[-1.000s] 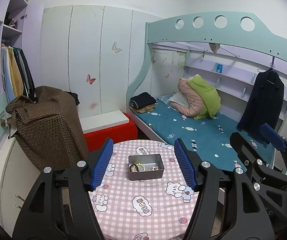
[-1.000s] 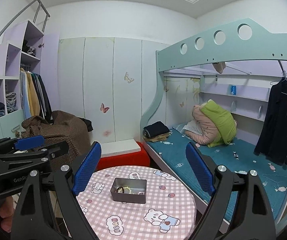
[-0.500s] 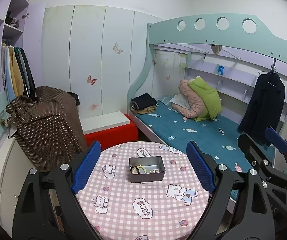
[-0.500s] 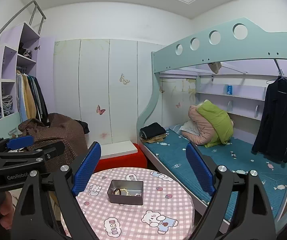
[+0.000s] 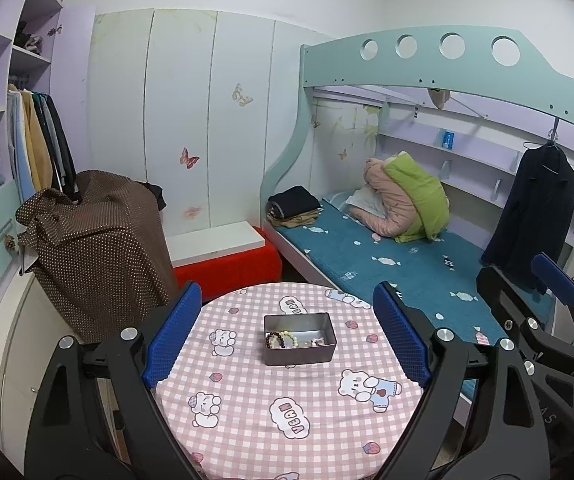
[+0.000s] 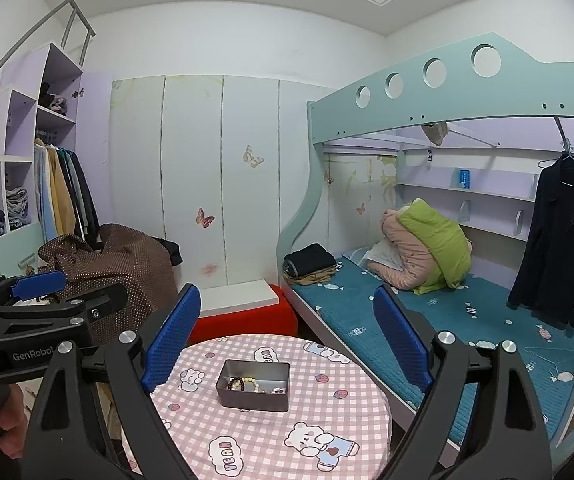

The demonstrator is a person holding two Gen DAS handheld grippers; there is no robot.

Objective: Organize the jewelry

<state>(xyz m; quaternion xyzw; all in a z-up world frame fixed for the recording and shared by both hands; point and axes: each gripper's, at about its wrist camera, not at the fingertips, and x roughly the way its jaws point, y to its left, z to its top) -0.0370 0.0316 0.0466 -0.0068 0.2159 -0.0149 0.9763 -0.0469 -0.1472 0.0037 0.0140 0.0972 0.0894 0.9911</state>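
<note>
At lower centre of both views, the grey metal tin [image 5: 298, 338] on the checked desk [image 5: 287, 400] already holds beaded bracelets [image 5: 281, 339], while left tongs [image 5: 287, 336] and right tongs [image 6: 287, 338] hover wide and empty, suggesting the sorting is done.

Black frames; blue ribbed fingers [image 5: 173, 340]; silver screws; "GenRobot" lettering.

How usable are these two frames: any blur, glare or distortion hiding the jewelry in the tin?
Left wrist view: sharp, evenly lit, no glare; fisheye bends the bunk bed; beaded bracelets legible in the grey tin. Right wrist view: equally sharp, dark corners; the tin is smaller, bracelets still readable.
</note>
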